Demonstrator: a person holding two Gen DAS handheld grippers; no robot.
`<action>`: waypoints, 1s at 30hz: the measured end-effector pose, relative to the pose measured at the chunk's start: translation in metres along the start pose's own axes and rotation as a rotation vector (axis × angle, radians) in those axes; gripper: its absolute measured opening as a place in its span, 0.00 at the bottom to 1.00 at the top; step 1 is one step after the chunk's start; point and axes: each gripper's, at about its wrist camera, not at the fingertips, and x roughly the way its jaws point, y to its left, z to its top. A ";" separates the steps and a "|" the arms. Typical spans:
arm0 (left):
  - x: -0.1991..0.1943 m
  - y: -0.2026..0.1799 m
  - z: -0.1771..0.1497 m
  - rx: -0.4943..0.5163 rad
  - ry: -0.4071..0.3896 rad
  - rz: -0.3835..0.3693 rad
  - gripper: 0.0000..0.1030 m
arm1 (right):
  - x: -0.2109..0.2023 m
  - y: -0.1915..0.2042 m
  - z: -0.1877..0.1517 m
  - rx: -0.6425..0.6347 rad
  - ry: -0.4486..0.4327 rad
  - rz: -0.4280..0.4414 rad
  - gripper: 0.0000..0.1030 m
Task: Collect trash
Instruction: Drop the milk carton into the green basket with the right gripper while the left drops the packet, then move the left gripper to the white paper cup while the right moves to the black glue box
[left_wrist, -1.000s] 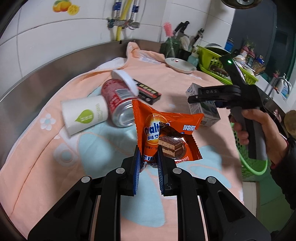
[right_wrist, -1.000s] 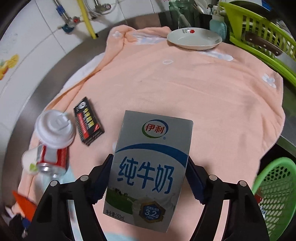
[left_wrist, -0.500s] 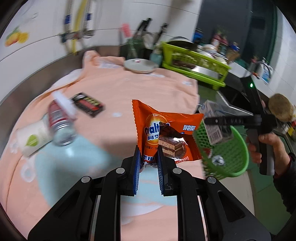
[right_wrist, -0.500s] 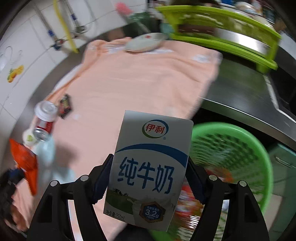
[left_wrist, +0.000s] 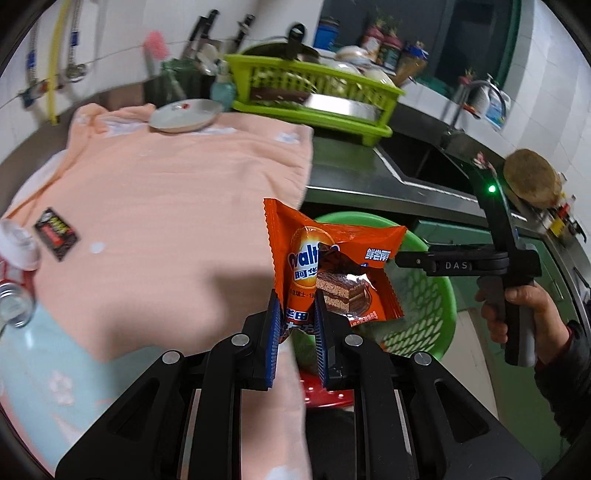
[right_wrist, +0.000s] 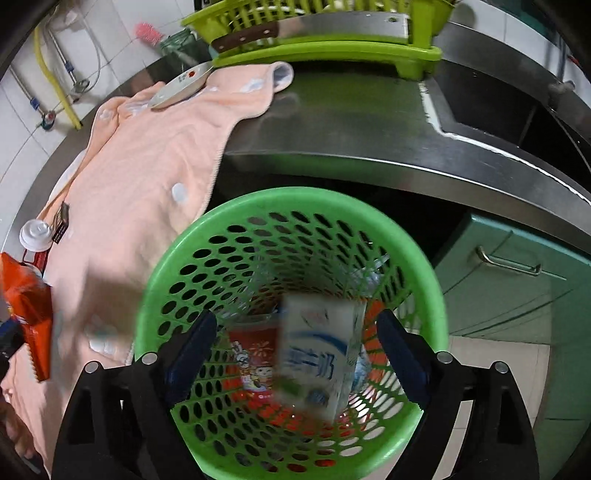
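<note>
1. Between the pads of my right hand-held gripper (right_wrist: 295, 354) the milk carton (right_wrist: 319, 354) shows blurred and touches neither pad. The jaws are opening and stand wide, so I judge that the carton is already falling into the green basket (right_wrist: 170, 266).

2. To do this release well, I would keep the right hand-held gripper over the middle of the basket until the carton lies inside. I would not swing away early, because a pad could knock the carton against the rim.

3. My left hand-held gripper (left_wrist: 293, 328) is closed tightly on the lower edge of the orange snack wrapper (left_wrist: 332, 258). The wrapper stands up from the pads, and the basket shows behind it.

4. For the wrapper, I would bring the left hand-held gripper clearly over the basket's opening and not only near its rim, then open the jaws. The wrapper looks light and crumpled, so it may stick to one pad or drift sideways. A low release would be safer.

5. The carton looks like a white box with blue print, and its shape seems whole. It is inside the ring of the basket, above a red printed packet (right_wrist: 255, 362) at the bottom.

6. On the bench, on the peach towel (left_wrist: 166, 184), more trash waits at the left edge: a red can (left_wrist: 11, 291), a white lid (left_wrist: 16, 243) and a small black packet (left_wrist: 57, 232). I judge the task is about half done.
</note>
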 end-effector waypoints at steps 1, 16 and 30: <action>0.006 -0.005 0.001 0.004 0.009 -0.005 0.16 | -0.002 -0.002 0.000 0.005 -0.004 0.002 0.83; 0.087 -0.069 0.004 0.030 0.139 -0.071 0.32 | -0.044 -0.031 -0.011 0.008 -0.099 -0.005 0.85; 0.062 -0.045 -0.005 -0.014 0.117 -0.039 0.53 | -0.055 -0.025 -0.010 0.006 -0.125 0.008 0.85</action>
